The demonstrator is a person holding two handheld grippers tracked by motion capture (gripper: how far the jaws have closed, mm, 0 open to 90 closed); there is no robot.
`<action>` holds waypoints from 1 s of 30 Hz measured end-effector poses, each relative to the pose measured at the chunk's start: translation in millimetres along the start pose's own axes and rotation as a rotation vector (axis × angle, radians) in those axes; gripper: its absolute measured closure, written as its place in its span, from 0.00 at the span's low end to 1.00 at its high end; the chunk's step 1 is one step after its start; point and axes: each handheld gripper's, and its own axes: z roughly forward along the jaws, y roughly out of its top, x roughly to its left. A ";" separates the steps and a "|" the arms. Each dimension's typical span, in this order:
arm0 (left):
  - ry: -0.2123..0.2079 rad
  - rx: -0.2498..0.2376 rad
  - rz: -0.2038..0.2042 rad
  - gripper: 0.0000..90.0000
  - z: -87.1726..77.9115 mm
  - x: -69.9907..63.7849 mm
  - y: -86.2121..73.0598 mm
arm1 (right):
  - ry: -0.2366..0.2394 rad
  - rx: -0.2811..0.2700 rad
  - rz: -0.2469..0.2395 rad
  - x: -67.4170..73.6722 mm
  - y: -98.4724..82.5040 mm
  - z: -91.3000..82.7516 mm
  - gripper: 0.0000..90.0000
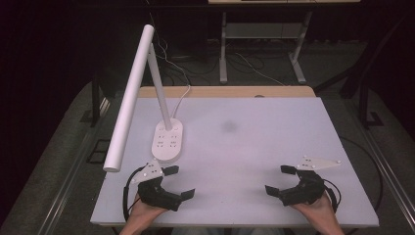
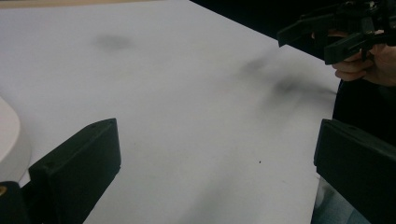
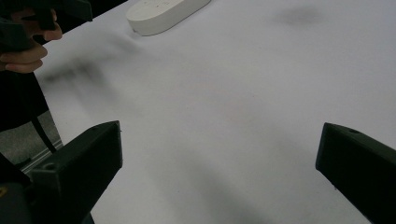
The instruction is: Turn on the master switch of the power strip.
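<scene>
Left hand-held gripper (image 1: 179,182) jaws wide, empty | right hand-held gripper (image 1: 280,179) likewise | lamp (image 1: 168,142) white, oval base

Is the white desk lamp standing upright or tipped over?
Upright: the desk lamp rests flat on its oval base on the table, with its stem rising.

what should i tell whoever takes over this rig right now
Left gripper: open, holds nothing, just short of the lamp base.
Right gripper: open, holds nothing, near the table's right front.
Desk lamp: upright at the table's left, its head reaching past the left edge.
Done: nothing visible; the lamp is untouched.
Left: probably the left gripper works the lamp.
</scene>
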 end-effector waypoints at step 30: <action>0.020 0.009 0.004 0.00 -7.5 -1.8 6.3 | -0.003 0.025 -0.004 -1.1 -3.2 -0.1 0.00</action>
